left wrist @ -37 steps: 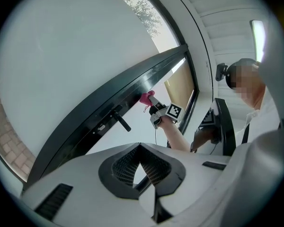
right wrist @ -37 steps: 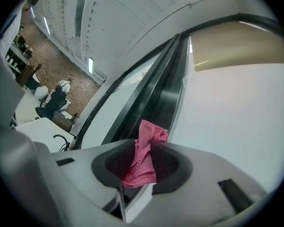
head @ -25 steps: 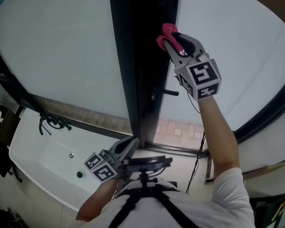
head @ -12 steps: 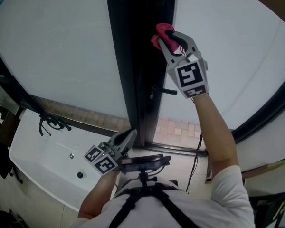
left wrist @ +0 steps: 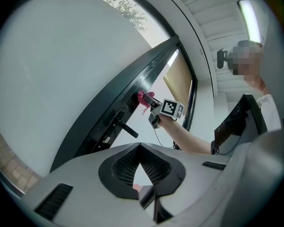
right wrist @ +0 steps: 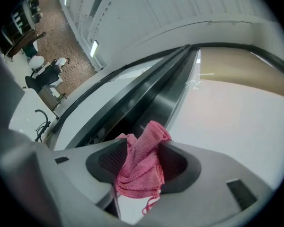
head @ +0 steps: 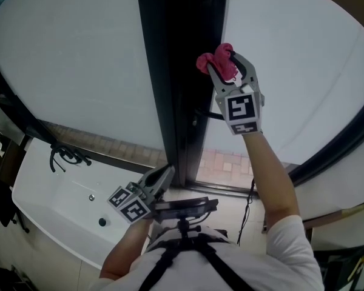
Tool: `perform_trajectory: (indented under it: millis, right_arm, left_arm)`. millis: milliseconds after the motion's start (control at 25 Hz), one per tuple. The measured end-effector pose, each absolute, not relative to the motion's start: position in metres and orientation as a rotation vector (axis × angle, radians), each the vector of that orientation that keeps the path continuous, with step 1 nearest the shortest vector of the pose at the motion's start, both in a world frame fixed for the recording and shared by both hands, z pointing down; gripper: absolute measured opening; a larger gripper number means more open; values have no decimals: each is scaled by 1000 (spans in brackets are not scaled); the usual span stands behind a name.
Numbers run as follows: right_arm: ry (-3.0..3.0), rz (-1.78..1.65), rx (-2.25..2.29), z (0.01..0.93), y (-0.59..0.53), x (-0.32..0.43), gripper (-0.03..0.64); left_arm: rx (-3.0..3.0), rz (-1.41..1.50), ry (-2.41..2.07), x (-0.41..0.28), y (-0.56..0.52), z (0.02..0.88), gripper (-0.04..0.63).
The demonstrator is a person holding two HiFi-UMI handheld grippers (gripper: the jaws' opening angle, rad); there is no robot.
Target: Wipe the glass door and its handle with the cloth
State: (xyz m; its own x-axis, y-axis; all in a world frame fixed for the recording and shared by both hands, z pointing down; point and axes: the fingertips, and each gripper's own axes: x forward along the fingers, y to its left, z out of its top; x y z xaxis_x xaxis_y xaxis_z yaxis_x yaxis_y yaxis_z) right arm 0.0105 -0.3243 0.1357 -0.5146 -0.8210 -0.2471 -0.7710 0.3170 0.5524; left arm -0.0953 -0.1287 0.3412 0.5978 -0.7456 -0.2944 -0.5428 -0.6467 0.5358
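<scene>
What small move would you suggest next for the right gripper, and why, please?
Probably ease the right gripper down toward the handle. It is shut on the cloth, which sits at the door frame just above the handle.

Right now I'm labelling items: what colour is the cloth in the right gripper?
Pink; the cloth shows best in the right gripper view.

Left claw [left wrist: 139,145], bottom centre: jaw tips meet, with nothing between them. Centre of frame: right claw [left wrist: 150,102] grips a pink cloth [left wrist: 142,98], which lies against the dark door frame [left wrist: 130,85]. A black handle [left wrist: 126,127] juts from that frame, below and left of the cloth and apart from it. Pale glass [left wrist: 61,79] fills the left half. A strip lamp [left wrist: 248,14] is lit at upper right.
</scene>
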Motion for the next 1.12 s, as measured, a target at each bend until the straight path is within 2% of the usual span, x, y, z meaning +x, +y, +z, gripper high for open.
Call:
perform_trajectory:
  millis: [80,160,240,920,1120]
  right_arm:
    - [-2473,-974,1507,139,-325,11,176]
    - [-2440,-996,1501,144,-323,12,92]
    - [-2438,-993,1481,147,-320,12,73]
    - [-2471,-1319,1500,32,-301,-2,66]
    - [-2385,-1409,1470,32,-305,-17,66]
  left_arm:
    - [2432,-707,-1028,-95,-130,342,2]
    - [2430,-708,-1021,-93,-130,344,2]
    - [2427,-706,-1017,-91,-130,346,2]
    - [2397,-706,-1058,-102,-129,346,2]
    - [2391,-709,-1073,-106,-130,344,2]
